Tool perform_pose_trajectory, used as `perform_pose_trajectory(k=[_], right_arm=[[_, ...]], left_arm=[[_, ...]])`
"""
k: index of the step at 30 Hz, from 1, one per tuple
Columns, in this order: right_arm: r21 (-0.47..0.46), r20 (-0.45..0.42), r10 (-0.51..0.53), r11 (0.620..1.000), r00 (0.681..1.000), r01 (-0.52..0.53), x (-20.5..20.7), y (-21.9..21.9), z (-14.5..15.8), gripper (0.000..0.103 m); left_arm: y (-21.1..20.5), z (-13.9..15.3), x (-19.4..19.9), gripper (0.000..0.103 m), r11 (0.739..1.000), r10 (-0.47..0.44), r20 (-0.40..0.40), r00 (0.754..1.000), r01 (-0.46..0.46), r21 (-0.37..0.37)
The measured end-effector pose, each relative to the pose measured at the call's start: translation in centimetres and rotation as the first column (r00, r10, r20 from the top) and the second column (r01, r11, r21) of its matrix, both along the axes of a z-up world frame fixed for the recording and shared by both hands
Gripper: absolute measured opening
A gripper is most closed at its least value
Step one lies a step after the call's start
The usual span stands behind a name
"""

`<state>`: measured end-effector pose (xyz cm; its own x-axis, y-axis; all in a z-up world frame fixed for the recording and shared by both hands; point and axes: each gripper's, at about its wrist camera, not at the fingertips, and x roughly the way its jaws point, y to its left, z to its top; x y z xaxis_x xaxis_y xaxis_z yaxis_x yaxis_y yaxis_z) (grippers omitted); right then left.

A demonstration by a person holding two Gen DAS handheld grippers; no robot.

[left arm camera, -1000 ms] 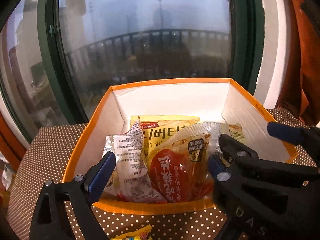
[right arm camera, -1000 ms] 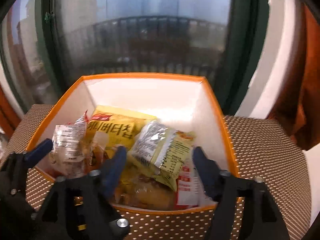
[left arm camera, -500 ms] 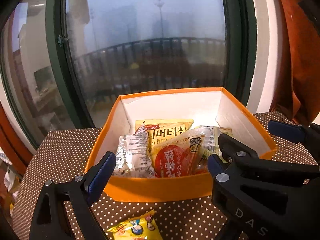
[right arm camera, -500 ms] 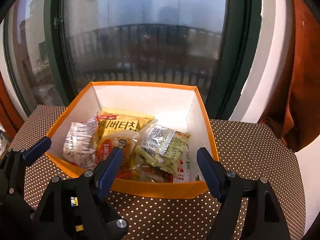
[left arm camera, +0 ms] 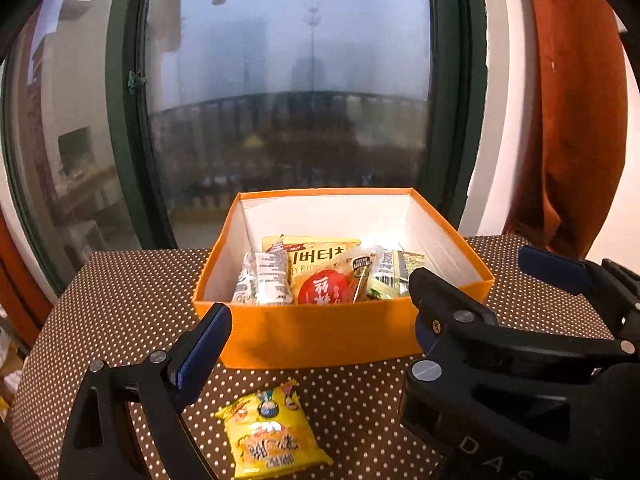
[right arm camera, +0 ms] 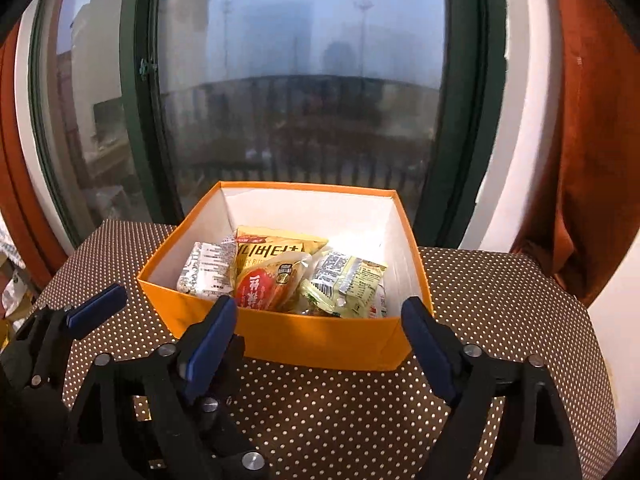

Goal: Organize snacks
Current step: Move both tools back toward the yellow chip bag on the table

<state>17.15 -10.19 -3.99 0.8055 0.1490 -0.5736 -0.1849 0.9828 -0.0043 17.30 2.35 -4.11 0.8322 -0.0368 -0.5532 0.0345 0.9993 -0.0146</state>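
I hold my left gripper (left arm camera: 320,332) low over the table (left arm camera: 120,300), tipped down a bit. Its jaws are wide apart with nothing in them. Between its fingers, on the table, lies a small yellow snack bag (left arm camera: 272,432). The bag sits just in front of the box (left arm camera: 320,336) and does not touch the fingers.

My right gripper (right arm camera: 320,336) is just beside the left one, tipped down the same way. Its jaws have just been opening, and now they are wide apart and hold nothing. The near wall of the box shows between its fingers, but the fingers do not touch it.

The orange box is white inside. From left to right it holds a silver pack (right arm camera: 208,268), a big yellow bag (right arm camera: 276,248) at the back, a clear pack with a red circle (right arm camera: 268,284) in front of it, and a pale green pack (right arm camera: 352,280) on the right. They all lean on each other.

The table has a brown cloth with white dots. The box stands at its far edge, near a big window (left arm camera: 288,80) with a dark green frame. Outside I see a railing and a grey, foggy sky. A rust-orange curtain (left arm camera: 576,120) hangs on the right.
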Motion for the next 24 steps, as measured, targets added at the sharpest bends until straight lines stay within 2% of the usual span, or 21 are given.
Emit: perform_pose_trajectory(k=[6, 14, 21, 24], right_arm=[[0.032, 0.011, 0.004, 0.999, 1.0, -0.005, -2.4, 0.4, -0.5, 0.088], [-0.011, 0.058, 0.015, 1.0, 0.998, -0.015, -5.1, 1.4, -1.1, 0.09], [-0.007, 0.049, 0.005, 1.0, 0.999, -0.004, -6.0, 2.3, -2.9, 0.09], [0.02, 0.013, 0.018, 1.0, 1.0, -0.018, -5.7, 2.6, -4.1, 0.09]], left_arm=[[0.5, -0.2, -2.5, 0.094, 0.999, 0.004, 0.017, 1.0, -0.004, 0.039], [1.4, -1.4, -4.9, 0.094, 0.999, -0.012, 0.011, 1.0, 0.012, 0.038], [2.5, -3.5, -5.3, 0.094, 1.0, 0.006, -0.025, 1.0, -0.005, 0.01], [3.0, -4.4, -5.1, 0.094, 1.0, 0.016, -0.041, 0.999, -0.016, 0.016]])
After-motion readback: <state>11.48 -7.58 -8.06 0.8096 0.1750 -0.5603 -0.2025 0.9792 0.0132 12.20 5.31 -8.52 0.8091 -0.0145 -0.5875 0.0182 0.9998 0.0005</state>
